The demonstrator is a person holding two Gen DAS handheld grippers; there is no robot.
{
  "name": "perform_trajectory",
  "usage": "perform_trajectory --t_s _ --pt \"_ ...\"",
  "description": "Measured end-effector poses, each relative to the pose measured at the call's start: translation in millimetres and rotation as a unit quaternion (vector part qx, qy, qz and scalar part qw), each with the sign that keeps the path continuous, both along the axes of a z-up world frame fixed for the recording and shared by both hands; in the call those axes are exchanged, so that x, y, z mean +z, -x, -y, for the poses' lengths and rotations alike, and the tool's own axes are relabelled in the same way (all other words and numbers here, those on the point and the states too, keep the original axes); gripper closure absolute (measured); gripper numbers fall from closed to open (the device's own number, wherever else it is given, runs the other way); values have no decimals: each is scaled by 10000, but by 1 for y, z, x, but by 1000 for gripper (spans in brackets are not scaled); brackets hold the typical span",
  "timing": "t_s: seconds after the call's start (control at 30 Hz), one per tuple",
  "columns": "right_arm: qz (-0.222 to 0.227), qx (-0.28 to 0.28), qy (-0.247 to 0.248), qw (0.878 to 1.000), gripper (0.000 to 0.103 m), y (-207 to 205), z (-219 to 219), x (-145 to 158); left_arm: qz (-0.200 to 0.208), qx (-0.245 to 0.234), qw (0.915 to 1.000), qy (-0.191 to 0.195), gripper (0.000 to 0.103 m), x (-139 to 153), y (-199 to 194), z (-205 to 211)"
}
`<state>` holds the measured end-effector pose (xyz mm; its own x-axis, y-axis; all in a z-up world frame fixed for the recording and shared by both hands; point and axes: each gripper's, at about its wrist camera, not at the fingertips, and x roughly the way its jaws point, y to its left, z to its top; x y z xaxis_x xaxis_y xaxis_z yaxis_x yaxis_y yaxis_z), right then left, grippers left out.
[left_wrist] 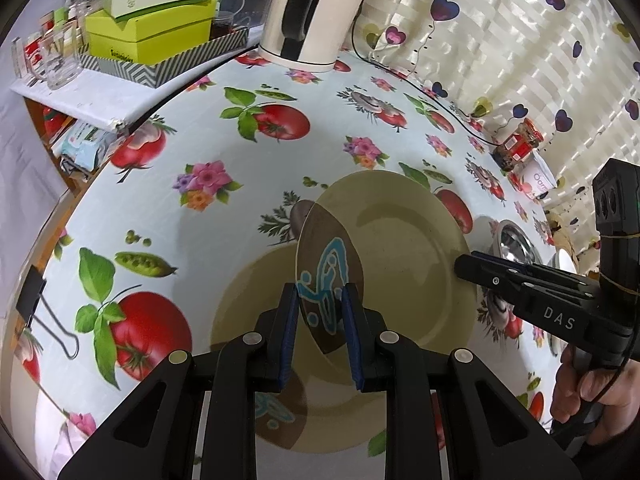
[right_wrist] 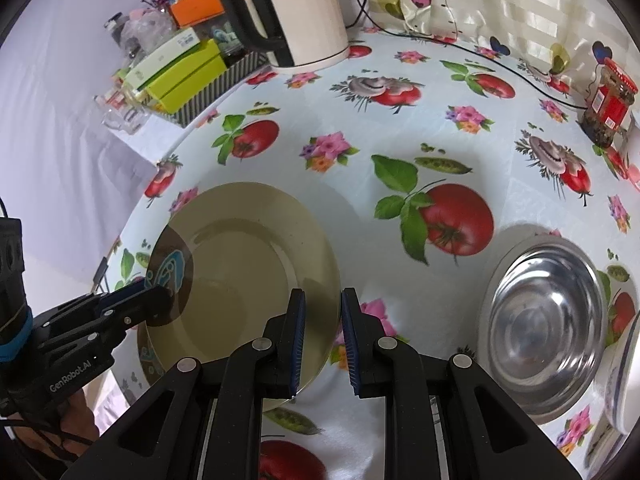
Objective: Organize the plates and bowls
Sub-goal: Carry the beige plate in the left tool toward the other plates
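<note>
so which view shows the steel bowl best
The right wrist view. There the steel bowl sits nearly whole on the tablecloth, its shiny inside and rim clear, only its right edge crowded by another dish. In the left wrist view just a sliver of the bowl shows at the right, mostly hidden behind the right gripper.

Layout of the surface, seen from both wrist views.
A plate [right_wrist: 256, 272] is held above the surface [right_wrist: 360, 128], between the left fingers [left_wrist: 290, 320] and the right fingers [right_wrist: 298, 336]. A metal bowl [right_wrist: 548, 328] lies to its right; a kettle [right_wrist: 304, 12] stands behind, a jar [right_wrist: 610, 100] at far right.
</note>
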<state>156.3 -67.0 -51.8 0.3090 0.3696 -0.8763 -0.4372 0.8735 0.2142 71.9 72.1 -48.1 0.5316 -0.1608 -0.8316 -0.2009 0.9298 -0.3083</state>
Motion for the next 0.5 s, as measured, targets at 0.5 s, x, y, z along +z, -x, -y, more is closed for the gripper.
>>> perform_trajectory --t_s 0.5 --pt "-154 174 60 9997 85 19 -19 -14 -129 123 9998 -3 81 -11 22 -12"
